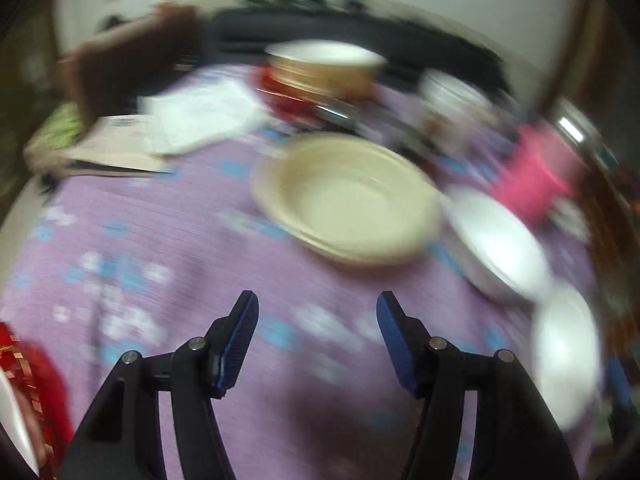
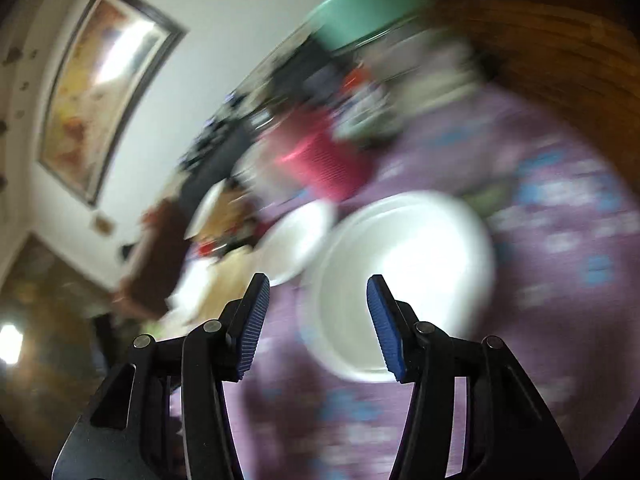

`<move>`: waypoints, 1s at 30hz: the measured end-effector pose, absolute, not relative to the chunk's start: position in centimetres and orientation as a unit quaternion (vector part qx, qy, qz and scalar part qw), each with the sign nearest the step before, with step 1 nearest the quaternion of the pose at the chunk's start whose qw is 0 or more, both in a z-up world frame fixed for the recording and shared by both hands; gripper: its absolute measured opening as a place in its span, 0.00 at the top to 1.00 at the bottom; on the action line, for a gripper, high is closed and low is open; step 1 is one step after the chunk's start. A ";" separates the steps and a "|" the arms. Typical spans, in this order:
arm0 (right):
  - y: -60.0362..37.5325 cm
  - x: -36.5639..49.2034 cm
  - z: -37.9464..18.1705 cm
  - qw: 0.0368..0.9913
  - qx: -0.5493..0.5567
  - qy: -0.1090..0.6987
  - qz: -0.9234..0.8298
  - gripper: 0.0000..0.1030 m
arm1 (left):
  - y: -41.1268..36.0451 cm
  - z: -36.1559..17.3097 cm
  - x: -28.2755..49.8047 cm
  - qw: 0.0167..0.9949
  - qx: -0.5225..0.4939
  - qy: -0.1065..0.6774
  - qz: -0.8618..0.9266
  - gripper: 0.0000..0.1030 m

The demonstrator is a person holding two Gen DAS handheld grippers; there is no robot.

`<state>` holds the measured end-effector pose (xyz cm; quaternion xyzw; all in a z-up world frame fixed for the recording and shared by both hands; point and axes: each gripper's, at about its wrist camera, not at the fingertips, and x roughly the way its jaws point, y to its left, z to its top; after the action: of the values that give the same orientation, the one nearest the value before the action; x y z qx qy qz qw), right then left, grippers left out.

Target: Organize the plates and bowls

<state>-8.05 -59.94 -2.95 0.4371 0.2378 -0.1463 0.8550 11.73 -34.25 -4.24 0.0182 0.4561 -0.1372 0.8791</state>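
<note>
Both views motion-blurred. Only the left wrist view shows the cream dish [image 1: 348, 200], sitting ahead of the left gripper [image 1: 318, 312] and slightly right, on the purple cloth [image 1: 160, 240]; edge looks doubled, could be two stacked, can't tell. Same view only: tan bowl [image 1: 324, 68] farther ahead at the back, white napkin [image 1: 200, 116] ahead-left, book [image 1: 116, 148] left of that.

Only the right wrist view shows the framed picture [image 2: 104, 84] on the wall upper left and a teal dish [image 2: 368, 12] far ahead at top.

Shared: pink container [image 1: 536, 180] and the white plates. Count: two white plates, one [image 2: 404, 280] directly ahead of the right gripper [image 2: 318, 292] between its finger line, a second [image 2: 296, 240] just ahead-left of it. In the left view they're off to the right [image 1: 500, 240] and [image 1: 564, 356].

Left gripper: jaws spread wide, holding nothing, above the cloth.
Right gripper: jaws spread wide, nothing pinched; contact with the plate can't be told.
</note>
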 end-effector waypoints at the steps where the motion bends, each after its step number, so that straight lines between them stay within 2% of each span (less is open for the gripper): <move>1: -59.3 -6.7 -2.9 0.853 0.442 0.245 -0.125 0.51 | -32.7 -4.2 12.9 0.883 0.002 0.455 -0.115 0.40; 6: -55.0 1.0 -3.9 0.838 0.473 0.267 -0.051 0.50 | -27.7 -5.0 16.2 0.894 -0.030 0.445 -0.043 0.40; 12: -52.7 8.5 -7.3 0.816 0.477 0.312 -0.094 0.50 | -26.6 -7.7 18.2 0.861 -0.063 0.500 -0.066 0.40; 23: -53.5 15.4 -9.7 0.787 0.445 0.370 -0.213 0.50 | -25.6 -7.3 18.7 0.852 -0.091 0.509 -0.077 0.40; 25: -53.6 15.6 -9.9 0.782 0.442 0.382 -0.217 0.59 | -25.7 -7.5 18.8 0.847 -0.096 0.515 -0.087 0.40; 27: -53.6 15.4 -9.7 0.786 0.430 0.388 -0.217 0.82 | -25.8 -7.7 19.1 0.841 -0.101 0.523 -0.098 0.40; 30: -53.7 14.8 -9.6 0.795 0.408 0.389 -0.222 0.89 | -25.4 -7.6 19.3 0.837 -0.120 0.522 -0.109 0.40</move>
<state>14.84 -53.71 -9.59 0.4083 0.3894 -0.2217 0.7953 19.33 -25.37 -7.65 -0.1205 0.5225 -0.1089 0.8370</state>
